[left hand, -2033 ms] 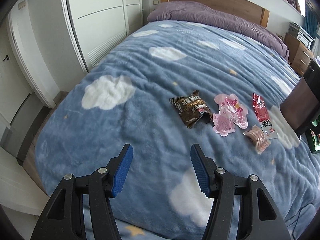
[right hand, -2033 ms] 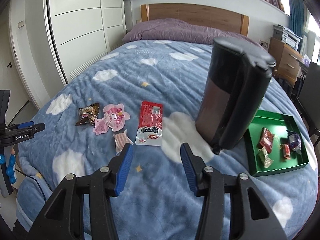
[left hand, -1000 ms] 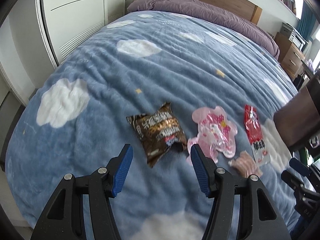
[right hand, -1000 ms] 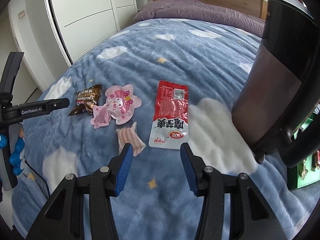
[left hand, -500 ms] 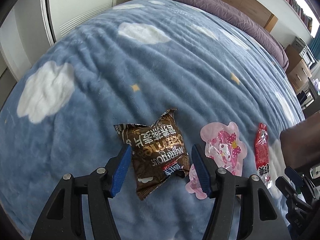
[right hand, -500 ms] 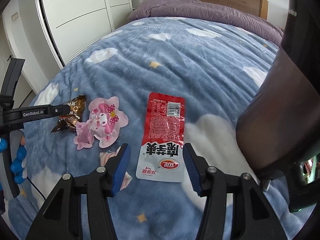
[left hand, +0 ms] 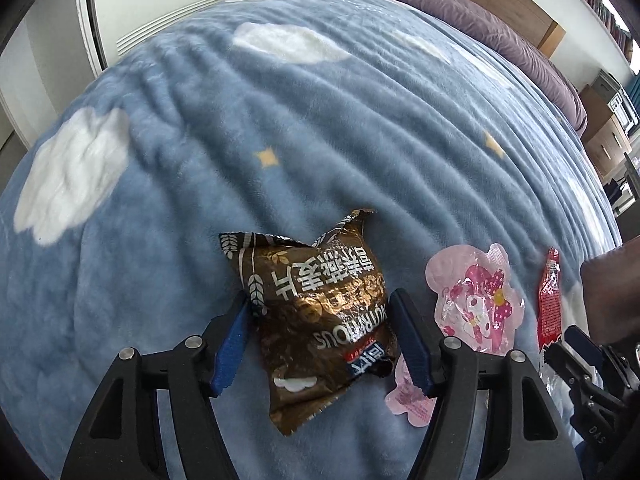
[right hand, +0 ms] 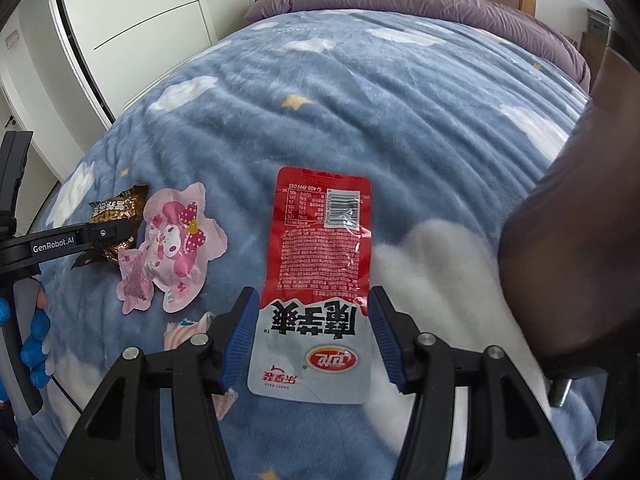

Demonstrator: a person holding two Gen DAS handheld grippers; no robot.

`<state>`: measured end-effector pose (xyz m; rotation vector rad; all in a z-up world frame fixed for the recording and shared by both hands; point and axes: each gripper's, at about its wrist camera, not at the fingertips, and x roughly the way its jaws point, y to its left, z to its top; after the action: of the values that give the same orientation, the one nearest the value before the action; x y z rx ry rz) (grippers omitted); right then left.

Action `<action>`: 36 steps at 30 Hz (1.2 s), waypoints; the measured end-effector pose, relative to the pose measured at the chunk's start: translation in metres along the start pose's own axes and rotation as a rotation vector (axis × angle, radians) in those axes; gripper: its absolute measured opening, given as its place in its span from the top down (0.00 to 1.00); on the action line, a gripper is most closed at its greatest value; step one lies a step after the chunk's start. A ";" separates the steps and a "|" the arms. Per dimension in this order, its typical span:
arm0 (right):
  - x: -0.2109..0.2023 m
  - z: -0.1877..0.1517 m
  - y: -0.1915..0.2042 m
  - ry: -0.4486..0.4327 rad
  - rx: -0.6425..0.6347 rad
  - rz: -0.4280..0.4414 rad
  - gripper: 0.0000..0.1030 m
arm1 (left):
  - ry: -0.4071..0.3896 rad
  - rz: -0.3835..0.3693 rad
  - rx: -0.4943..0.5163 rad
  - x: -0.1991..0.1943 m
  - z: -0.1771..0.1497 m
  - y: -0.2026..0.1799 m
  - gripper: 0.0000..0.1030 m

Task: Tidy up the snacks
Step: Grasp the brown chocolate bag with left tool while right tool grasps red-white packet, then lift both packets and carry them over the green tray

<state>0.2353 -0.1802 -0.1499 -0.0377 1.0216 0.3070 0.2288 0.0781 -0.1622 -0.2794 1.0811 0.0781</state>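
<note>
Your left gripper (left hand: pixel 320 340) straddles the brown snack bag (left hand: pixel 316 320), jaws apart; your right gripper (right hand: pixel 310 340) brackets the red packet (right hand: pixel 320 272), unclamped; pink packet (right hand: pixel 172 240) at ten o'clock.

Left gripper (left hand: pixel 322 340): jaws spread wide, blue pads level, angled down and forward. Right gripper (right hand: pixel 310 336): jaws likewise apart, low. Pad contact with anything between them unclear, probably none.

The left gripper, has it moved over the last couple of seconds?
Yes. The left gripper has come forward and down over the blue blanket, and its open fingers now straddle the brown snack packet.
</note>
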 end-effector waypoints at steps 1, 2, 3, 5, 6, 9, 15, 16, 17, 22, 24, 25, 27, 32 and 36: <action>0.002 0.000 0.001 0.004 -0.004 -0.004 0.00 | 0.001 0.000 -0.002 0.001 0.000 0.000 0.40; 0.005 0.000 0.002 0.009 -0.011 -0.010 0.00 | 0.001 -0.001 -0.006 0.002 0.001 0.001 0.40; 0.007 0.000 0.003 0.012 -0.013 -0.012 0.00 | 0.001 -0.004 -0.007 0.003 0.001 0.001 0.39; 0.011 0.001 0.004 0.021 -0.016 -0.016 0.00 | 0.002 -0.007 -0.004 0.005 0.002 0.002 0.39; 0.012 0.002 0.004 0.023 -0.020 -0.021 0.00 | 0.002 -0.008 -0.004 0.005 0.002 0.002 0.39; 0.018 0.005 0.005 0.037 -0.030 -0.032 0.00 | 0.005 -0.008 -0.007 0.008 0.003 0.002 0.39; 0.028 0.009 0.001 0.076 -0.008 -0.027 0.00 | 0.015 -0.006 -0.008 0.016 0.004 0.001 0.39; 0.029 0.010 0.000 0.080 -0.005 -0.024 0.00 | 0.016 -0.002 -0.006 0.017 0.004 0.001 0.38; 0.031 0.011 -0.001 0.088 -0.002 -0.018 0.00 | 0.016 0.004 -0.004 0.018 0.004 0.000 0.38; 0.032 0.012 0.000 0.107 -0.021 -0.022 0.00 | 0.008 0.032 0.010 0.021 0.005 -0.005 0.38; 0.031 0.012 0.001 0.102 -0.026 -0.030 0.00 | 0.007 0.034 0.013 0.020 0.005 -0.005 0.39; 0.030 0.012 0.001 0.097 -0.026 -0.032 0.01 | 0.008 0.035 0.016 0.020 0.006 -0.005 0.39; 0.027 0.012 0.002 0.088 -0.027 -0.032 0.16 | 0.010 0.037 0.022 0.020 0.006 -0.007 0.41; 0.023 0.013 0.000 0.077 -0.018 -0.021 0.39 | 0.013 0.057 0.035 0.017 0.006 -0.009 0.47; 0.019 0.014 -0.003 0.068 -0.008 -0.011 0.49 | 0.006 0.062 0.042 0.014 0.006 -0.010 0.53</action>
<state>0.2569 -0.1763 -0.1586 -0.0614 1.0873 0.3019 0.2424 0.0694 -0.1706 -0.2087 1.0966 0.1105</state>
